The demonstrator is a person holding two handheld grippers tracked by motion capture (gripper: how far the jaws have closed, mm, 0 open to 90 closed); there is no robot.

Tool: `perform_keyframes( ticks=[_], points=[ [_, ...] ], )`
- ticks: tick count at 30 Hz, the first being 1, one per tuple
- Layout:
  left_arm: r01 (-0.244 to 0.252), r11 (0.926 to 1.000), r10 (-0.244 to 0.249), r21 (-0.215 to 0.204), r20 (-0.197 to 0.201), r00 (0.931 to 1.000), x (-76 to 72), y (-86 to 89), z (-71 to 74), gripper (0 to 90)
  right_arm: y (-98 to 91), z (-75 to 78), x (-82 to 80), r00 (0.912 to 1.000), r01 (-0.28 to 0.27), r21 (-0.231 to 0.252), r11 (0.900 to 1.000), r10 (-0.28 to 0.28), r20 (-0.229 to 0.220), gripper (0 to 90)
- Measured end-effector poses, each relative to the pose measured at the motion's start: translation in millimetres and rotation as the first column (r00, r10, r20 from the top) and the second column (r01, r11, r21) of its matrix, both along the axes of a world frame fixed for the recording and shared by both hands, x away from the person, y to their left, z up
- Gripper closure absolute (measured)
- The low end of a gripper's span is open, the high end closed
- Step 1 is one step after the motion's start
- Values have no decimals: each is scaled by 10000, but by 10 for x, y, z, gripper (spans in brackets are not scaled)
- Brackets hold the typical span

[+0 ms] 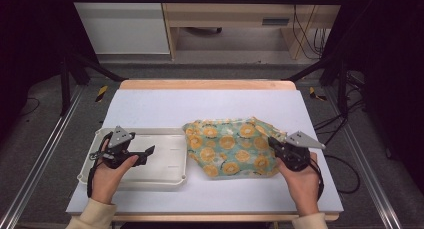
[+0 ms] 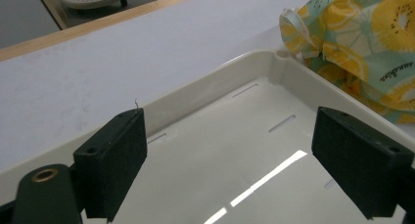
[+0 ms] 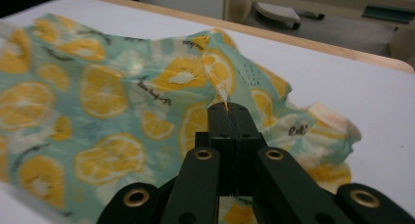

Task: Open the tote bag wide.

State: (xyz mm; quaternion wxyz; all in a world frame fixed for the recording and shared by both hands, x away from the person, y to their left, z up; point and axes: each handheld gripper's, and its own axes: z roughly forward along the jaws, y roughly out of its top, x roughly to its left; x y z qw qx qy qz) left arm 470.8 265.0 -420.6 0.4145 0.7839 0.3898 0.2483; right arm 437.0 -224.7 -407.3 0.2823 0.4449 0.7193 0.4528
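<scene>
White-topped table (image 1: 150, 106) with a wood strip along its far edge, dark floor and cable runs around it, pale cabinets behind. Fruit-print cloth bag (image 1: 231, 148) lies crumpled right of centre, nearer the table's near edge than the far one, its left side just beside the cream tray (image 1: 170, 176) that sits toward the near-left corner. Right gripper (image 1: 274, 143) is at the bag's right edge, jaws pressed together on a raised fold of fabric; in the right gripper view (image 3: 229, 117) the pinch looks shallow, just a peak of cloth at the pad tips. Left gripper (image 1: 149, 150) hovers over the tray, jaws spread, nothing between them (image 2: 230, 150). Step in hand looks like lifting the bag toward the tray. My take: pull up slowly and watch whether the fold slides out; if it does, regrip deeper, ideally on a seam or the pale handle strap (image 2: 296, 23). Keep the drag low so the bag clears the tray rim instead of shoving it. Left could take the near corner to share the load.
</scene>
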Motion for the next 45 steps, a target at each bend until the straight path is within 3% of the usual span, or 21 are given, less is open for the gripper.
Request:
perform_keyframes(
  ticks=[2, 3, 6, 8, 9, 10, 11, 15, 16, 19, 21, 23, 29, 32, 34, 36, 40, 41, 42, 43, 45],
  points=[
    [102, 9999, -102, 79, 0, 9999, -8, -26, 1, 143, -9, -85, -228, 9995, -331, 340, 9989, 330, 30, 900],
    [118, 9999, -118, 82, 12, 9999, -15, -42, 2, 143, -9, -85, -228, 9995, -331, 340, 9989, 330, 30, 900],
    [229, 9997, -229, 115, 36, 9997, -33, -85, 14, 146, -32, -219, -386, 9978, -589, 531, 9969, 604, -274, 900],
    [298, 9994, -298, 150, 43, 9995, -43, -111, 25, 151, -60, -297, -504, 9957, -610, 382, 9974, 635, -670, 900],
    [344, 9993, -345, 177, 54, 9994, -49, -126, 34, 151, -60, -297, -504, 9957, -610, 382, 9974, 635, -670, 900],
    [380, 9991, -382, 182, 87, 9992, -55, -144, 41, 159, -86, -345, -555, 9923, -665, 243, 9975, 687, -1027, 900],
    [463, 9987, -465, 195, 98, 9989, -59, -163, 47, 159, -86, -345, -555, 9923, -665, 243, 9975, 687, -1027, 900],
    [790, 9966, -793, 241, 100, 9968, -95, -262, 95, 176, -182, -477, -615, 9796, -647, -54, 9979, 625, -1911, 900],
    [894, 9958, -896, 193, 131, 9959, -110, -299, 118, 176, -182, -477, -615, 9796, -647, -54, 9979, 625, -1911, 900],
    [1420, 9891, -1432, 395, 303, 9892, -158, -460, 209, 191, -210, -524, -618, 9717, -536, -496, 9973, 406, -2328, 900],
    [1830, 9813, -1859, 603, 455, 9815, -189, -595, 279, 198, -203, -540, -620, 9651, -484, -723, 9962, 280, -2602, 900],
    [2245, 9704, -2301, 887, 587, 9714, -186, -755, 350, 204, -211, -557, -610, 9645, -553, -1026, 9932, 266, -2627, 900],
    [2924, 9455, -3064, 1432, 883, 9478, 48, -1287, 573, 287, -223, -571, -600, 9647, -544, -1032, 9932, 256, -2620, 900],
    [3089, 9348, -3259, 1753, 782, 9421, 195, -1502, 632, 327, -217, -586, -606, 9644, -555, -1052, 9929, 260, -2633, 899],
    [3100, 9337, -3265, 1790, 709, 9425, 282, -1597, 633, 358, -214, -589, -600, 9628, -607, -1108, 9920, 289, -2687, 898],
    [3157, 9294, -3268, 1913, 290, 9446, 382, -1688, 582, 367, -214, -595, -592, 9630, -607, -1125, 9918, 285, -2681, 897],
    [3329, 9117, -3317, 2407, -468, 9422, 444, -1754, 423, 374, -234, -593, -600, 9639, -699, -1137, 9911, 377, -2637, 896],
    [3340, 9086, -3299, 2509, -596, 9421, 439, -1748, 389, 402, -237, -591, -602, 9634, -655, -1105, 9917, 340, -2658, 896],
    [3279, 9115, -3202, 2483, -717, 9446, 429, -1729, 365, 449, -241, -592, -600, 9637, -641, -1097, 9919, 330, -2650, 896],
    [3302, 9152, -3191, 2311, -847, 9439, 409, -1707, 341, 562, -242, -592, -601, 9632, -597, -1031, 9929, 302, -2672, 894],
    [3475, 9102, -3313, 2254, -1072, 9374, 361, -1666, 292, 674, -246, -590, -600, 9641, -595, -1042, 9928, 301, -2637, 890]
  ],
)
